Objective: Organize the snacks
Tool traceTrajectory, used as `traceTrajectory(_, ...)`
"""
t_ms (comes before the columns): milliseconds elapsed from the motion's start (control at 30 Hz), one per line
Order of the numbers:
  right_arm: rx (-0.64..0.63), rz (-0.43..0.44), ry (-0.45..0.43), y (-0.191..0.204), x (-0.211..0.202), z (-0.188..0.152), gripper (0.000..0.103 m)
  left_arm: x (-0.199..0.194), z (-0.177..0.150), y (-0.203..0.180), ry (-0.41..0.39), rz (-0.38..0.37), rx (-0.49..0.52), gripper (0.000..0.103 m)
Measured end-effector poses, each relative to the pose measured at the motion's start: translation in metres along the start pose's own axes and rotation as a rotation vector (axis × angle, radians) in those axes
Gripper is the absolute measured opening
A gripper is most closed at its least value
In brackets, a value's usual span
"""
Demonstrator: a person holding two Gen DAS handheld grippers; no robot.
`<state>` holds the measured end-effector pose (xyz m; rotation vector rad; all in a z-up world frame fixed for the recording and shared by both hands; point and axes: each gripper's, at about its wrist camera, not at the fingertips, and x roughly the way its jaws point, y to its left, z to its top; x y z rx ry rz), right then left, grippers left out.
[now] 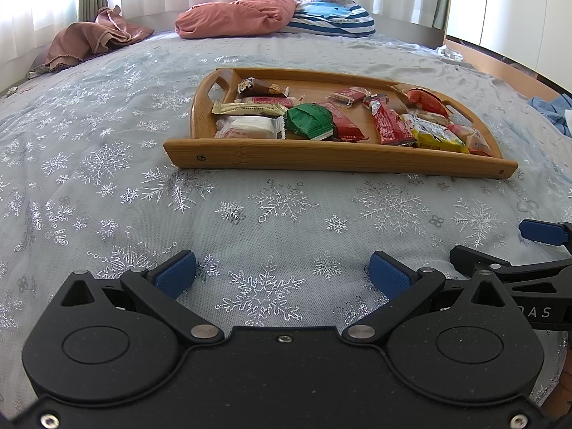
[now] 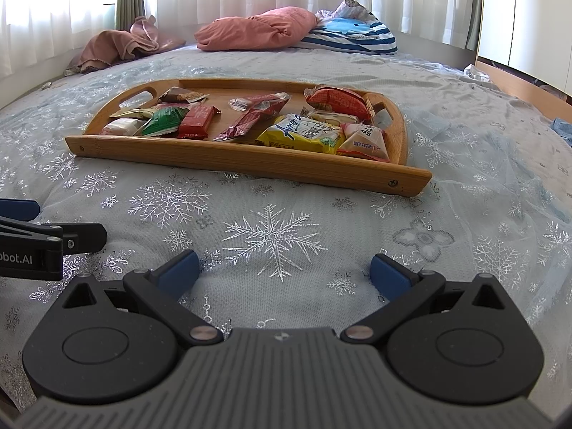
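A wooden tray [image 1: 321, 159] [image 2: 250, 164] rests on the bed and holds several wrapped snacks. Among them are a green packet [image 1: 309, 121] [image 2: 162, 121], a yellow packet [image 1: 438, 136] [image 2: 304, 135], red bars [image 1: 389, 127] [image 2: 196, 121] and a white packet [image 1: 246, 127] [image 2: 119, 127]. My left gripper [image 1: 282, 275] is open over the bedspread, well short of the tray's near edge, with nothing between its blue pads. My right gripper [image 2: 284, 273] is open too and empty, at the same distance from the tray. Each gripper shows at the edge of the other's view.
A snowflake-patterned bedspread [image 1: 107, 178] [image 2: 482, 214] covers the bed. At the far end lie a pink pillow [image 1: 243, 14] [image 2: 261, 28], a blue striped cushion [image 1: 332, 18] [image 2: 354, 35] and crumpled brown cloth [image 1: 93, 39] [image 2: 121, 46]. Curtains hang behind. A wooden bed edge [image 1: 500, 68] runs on the right.
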<state>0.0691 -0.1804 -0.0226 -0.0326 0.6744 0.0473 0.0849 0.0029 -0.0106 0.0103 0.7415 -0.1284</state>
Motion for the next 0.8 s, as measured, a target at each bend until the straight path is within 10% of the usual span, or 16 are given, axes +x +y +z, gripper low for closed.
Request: traceTrajectory(800,0.001,0.0,-0.001,0.0,-0.0002,-0.0002,0.103,-0.0008,0.0009,0.0016,-0.012,-0.002,0.001,0.103)
